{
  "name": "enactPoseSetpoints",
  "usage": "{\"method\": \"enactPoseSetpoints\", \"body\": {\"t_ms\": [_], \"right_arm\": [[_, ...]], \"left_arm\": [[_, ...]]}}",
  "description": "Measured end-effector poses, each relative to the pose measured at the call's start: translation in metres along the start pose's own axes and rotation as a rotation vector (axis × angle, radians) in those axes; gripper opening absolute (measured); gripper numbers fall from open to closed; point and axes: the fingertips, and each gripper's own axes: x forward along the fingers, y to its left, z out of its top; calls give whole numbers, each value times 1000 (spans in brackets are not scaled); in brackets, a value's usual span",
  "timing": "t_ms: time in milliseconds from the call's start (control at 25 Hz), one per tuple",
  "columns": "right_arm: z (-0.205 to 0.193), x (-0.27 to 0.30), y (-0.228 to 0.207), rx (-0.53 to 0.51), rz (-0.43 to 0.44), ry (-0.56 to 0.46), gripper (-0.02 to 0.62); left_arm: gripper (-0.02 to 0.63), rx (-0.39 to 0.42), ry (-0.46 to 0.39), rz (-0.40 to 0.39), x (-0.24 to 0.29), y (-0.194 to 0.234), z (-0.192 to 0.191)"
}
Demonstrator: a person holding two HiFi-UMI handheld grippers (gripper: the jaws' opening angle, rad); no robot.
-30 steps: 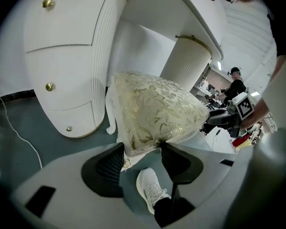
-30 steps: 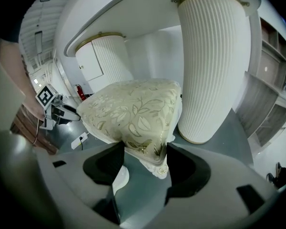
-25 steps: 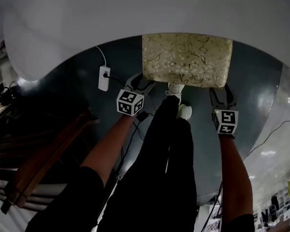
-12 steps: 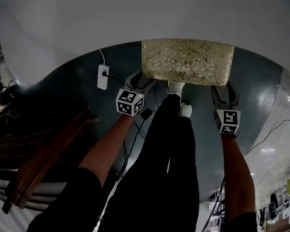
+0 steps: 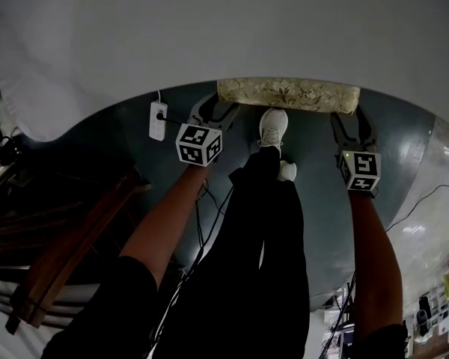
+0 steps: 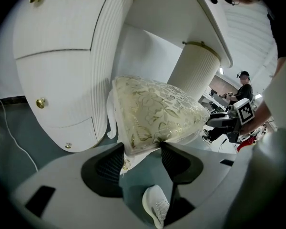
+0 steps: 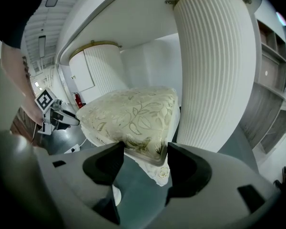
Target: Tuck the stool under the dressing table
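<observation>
Gripping the stool (image 5: 288,94) by its two near cushion corners lets the person push it in squarely. The left tool (image 5: 212,111), at 11 o'clock, is clamped on one corner; the right tool (image 5: 352,127), at 1 o'clock, pinches the other. Only the stool's near edge shows at 12 o'clock from under the surface (image 5: 209,36), between its pedestals (image 7: 214,70), so the tuck looks nearly done.

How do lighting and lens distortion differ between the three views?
Head view: dim and strongly curved; the dressing table bows into a pale arc over the stool. Left gripper view: bright, stool sharp, drawers bulging. Right gripper view: bright, the ribbed column bulges.
</observation>
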Motion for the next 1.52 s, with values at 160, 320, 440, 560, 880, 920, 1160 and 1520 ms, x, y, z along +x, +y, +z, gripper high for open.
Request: {"method": "enactPoseSetpoints", "body": {"t_ms": [160, 320, 440, 560, 880, 920, 1160, 1520], "right_arm": [[13, 13, -6, 9, -23, -16, 267], [15, 18, -13, -4, -24, -16, 267], [14, 16, -13, -6, -20, 4, 267], [15, 14, -13, 9, -42, -11, 267], [22, 14, -18, 30, -59, -41, 267], [23, 14, -19, 38, -66, -42, 267], [35, 18, -36, 42, -99, -82, 267], [40, 22, -42, 62, -127, -116, 265]], "left_arm": [[247, 2, -19, 8, 9, 8, 14], [247, -6, -19, 15, 16, 7, 16], [247, -5, -25, 23, 14, 6, 19], [247, 9, -12, 12, 13, 6, 21], [253, 61, -34, 17, 15, 4, 29], [260, 78, -40, 25, 15, 4, 31], [268, 116, -67, 20, 22, -4, 39], [272, 127, -57, 2, 31, 0, 49]]}}
